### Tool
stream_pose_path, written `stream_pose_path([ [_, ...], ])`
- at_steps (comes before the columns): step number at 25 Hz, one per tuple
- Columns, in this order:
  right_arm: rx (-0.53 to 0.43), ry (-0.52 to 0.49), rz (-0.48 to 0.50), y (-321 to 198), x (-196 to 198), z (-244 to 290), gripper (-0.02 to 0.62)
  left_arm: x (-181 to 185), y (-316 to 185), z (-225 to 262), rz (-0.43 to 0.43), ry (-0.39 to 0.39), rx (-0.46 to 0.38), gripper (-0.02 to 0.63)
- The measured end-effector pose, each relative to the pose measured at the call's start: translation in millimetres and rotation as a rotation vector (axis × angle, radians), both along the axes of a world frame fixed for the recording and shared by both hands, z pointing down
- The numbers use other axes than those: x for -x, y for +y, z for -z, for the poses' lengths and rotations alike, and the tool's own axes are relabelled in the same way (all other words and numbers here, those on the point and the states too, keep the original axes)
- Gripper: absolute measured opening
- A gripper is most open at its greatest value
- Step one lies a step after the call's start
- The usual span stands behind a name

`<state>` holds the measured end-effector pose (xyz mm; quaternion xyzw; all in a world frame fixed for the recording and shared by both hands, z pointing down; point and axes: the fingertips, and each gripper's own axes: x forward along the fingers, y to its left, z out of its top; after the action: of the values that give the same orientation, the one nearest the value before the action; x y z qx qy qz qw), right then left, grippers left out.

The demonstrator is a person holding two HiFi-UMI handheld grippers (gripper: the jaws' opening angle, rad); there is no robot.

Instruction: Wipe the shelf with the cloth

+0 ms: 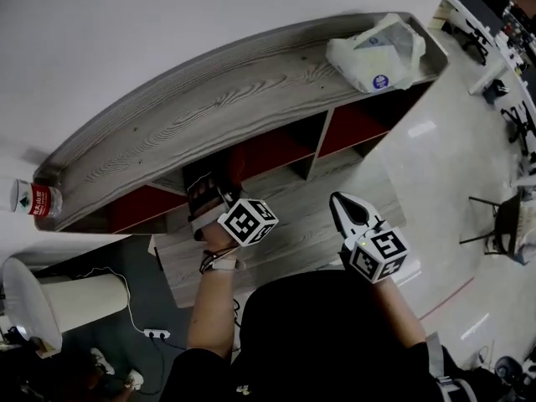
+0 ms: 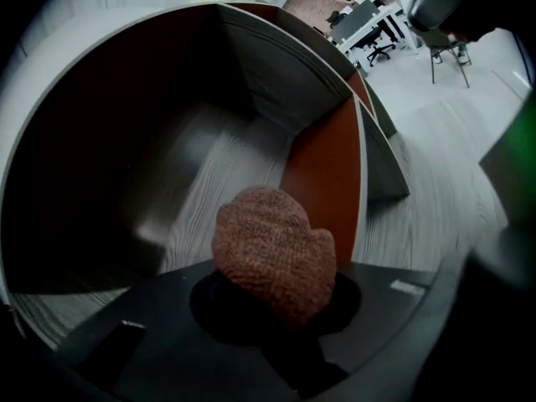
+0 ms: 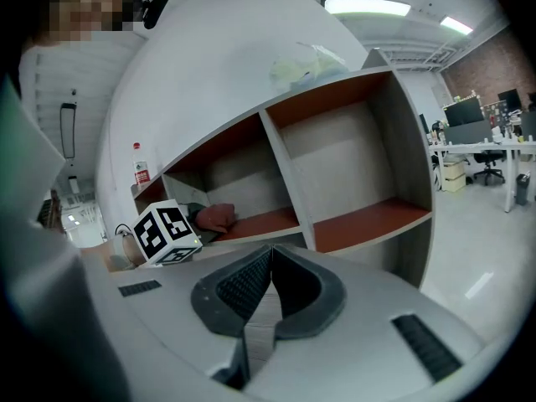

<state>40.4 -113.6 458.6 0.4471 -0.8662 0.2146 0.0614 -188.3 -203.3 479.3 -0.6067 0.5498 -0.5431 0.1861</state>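
The shelf (image 1: 209, 115) is a low grey wood-grain unit with red-lined compartments. My left gripper (image 1: 203, 193) reaches into a middle compartment, shut on a reddish-brown knitted cloth (image 2: 275, 254). In the left gripper view the cloth bulges out of the jaws above the compartment's grey floor (image 2: 226, 170). The right gripper view shows the same cloth (image 3: 216, 217) at the compartment's front edge, beside the left gripper's marker cube (image 3: 166, 231). My right gripper (image 1: 343, 208) is held outside the shelf, in front of it. Its jaws (image 3: 270, 262) are shut with nothing between them.
A crumpled white plastic bag (image 1: 377, 53) lies at the right end of the shelf top. A water bottle (image 1: 35, 199) lies at its left end. A white round bin (image 1: 75, 300) and a power strip (image 1: 156, 333) are on the floor at the left. Chairs (image 1: 502, 224) stand to the right.
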Motion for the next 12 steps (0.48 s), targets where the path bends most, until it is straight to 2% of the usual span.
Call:
stream_pose_path([
  [6, -0.002, -0.01, 0.094, -1, 29, -1, -0.002, 7, 20, -1, 0.051, 0.029, -0.005, 0.066],
  [12, 0.001, -0.011, 0.098, 2, 26, -2, -0.002, -23, 21, -2, -0.012, 0.017, -0.001, 0.066],
])
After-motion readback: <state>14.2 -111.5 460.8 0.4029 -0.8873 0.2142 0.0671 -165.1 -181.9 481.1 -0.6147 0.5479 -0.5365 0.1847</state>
